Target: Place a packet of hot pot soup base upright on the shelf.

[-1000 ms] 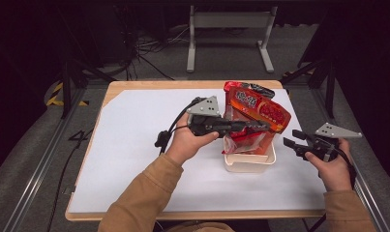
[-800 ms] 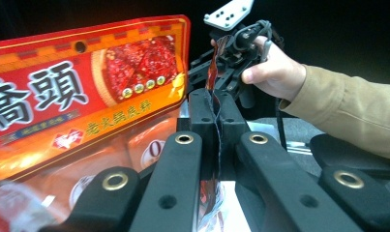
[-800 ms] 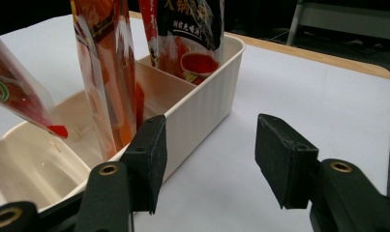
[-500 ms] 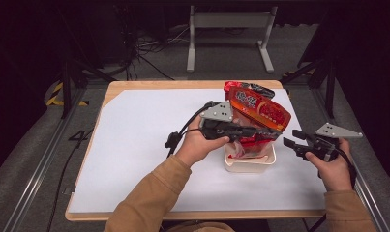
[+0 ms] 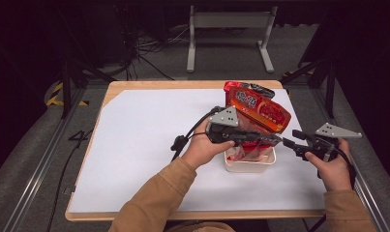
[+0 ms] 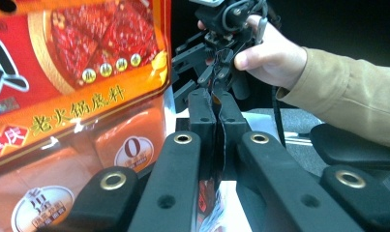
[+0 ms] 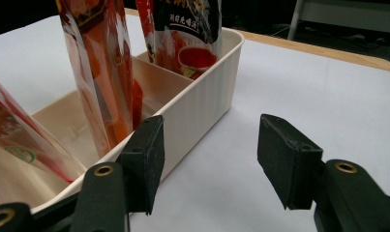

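Note:
A red-orange sauce pouch stands tilted over a cream bin at the table's right. My left gripper reaches across it from the left. In the left gripper view that gripper is shut on a thin edge of the pouch, whose printed face hangs at the left. Just right of the bin, my right gripper is open. In the right gripper view its jaws stand apart beside the bin wall with nothing between them. Two more pouches stand inside the bin.
The bin has dividers, and a dark-labelled packet leans in its far compartment. A white sheet covers the wooden table, with bare room to the left. The table's right edge lies close under the right hand.
My left hand has carried the pouch to the right and lower, down toward the bin. The right hand has kept its place.

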`<state>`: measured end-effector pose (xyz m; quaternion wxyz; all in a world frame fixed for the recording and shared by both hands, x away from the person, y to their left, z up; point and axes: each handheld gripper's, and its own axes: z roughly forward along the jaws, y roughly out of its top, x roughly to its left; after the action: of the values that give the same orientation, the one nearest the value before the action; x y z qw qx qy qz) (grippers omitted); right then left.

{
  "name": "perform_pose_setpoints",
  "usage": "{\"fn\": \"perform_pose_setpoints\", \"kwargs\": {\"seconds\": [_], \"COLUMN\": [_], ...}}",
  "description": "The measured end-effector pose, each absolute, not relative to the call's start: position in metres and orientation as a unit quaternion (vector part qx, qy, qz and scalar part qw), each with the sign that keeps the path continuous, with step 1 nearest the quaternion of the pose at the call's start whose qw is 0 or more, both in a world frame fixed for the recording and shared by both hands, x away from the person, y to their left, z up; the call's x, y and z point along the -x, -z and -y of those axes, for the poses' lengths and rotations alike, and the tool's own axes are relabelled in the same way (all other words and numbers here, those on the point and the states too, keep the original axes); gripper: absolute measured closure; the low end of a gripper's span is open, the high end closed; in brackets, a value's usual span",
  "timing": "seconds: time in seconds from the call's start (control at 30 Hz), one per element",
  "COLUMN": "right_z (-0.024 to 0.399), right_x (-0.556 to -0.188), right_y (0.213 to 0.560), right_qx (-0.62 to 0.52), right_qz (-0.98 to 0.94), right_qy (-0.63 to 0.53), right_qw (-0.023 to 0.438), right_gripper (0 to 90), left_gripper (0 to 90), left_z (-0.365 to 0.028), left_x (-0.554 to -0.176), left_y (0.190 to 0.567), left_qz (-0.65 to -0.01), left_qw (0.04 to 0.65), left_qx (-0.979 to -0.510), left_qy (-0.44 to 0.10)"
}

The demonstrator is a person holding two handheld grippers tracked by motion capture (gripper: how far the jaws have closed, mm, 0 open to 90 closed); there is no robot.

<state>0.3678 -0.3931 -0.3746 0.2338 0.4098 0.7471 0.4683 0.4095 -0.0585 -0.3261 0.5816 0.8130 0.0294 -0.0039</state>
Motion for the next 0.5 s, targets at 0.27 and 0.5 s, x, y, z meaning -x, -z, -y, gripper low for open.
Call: {"fn": "perform_pose_setpoints", "kwargs": {"seconds": [0.27,0.5], "right_z": [0.393,0.394], "right_x": [-0.368,-0.368], "right_y": [0.377,0.378], "right_qx": [-0.413,-0.415], "right_qz": [-0.746,-0.746], "right_qy": [-0.47,-0.469], "right_qw": [0.229,0.228], "right_gripper": [42.4,42.2], "left_gripper": [88.0,85.7], "left_z": [0.064,0.063], "left_x": [-0.414,-0.418], "left_y": [0.342,0.355], "left_qz": [-0.042,-0.055], "left_qw": [0.583,0.576], "left_qx": [-0.811,-0.816], "left_qy": [0.006,0.007]}}
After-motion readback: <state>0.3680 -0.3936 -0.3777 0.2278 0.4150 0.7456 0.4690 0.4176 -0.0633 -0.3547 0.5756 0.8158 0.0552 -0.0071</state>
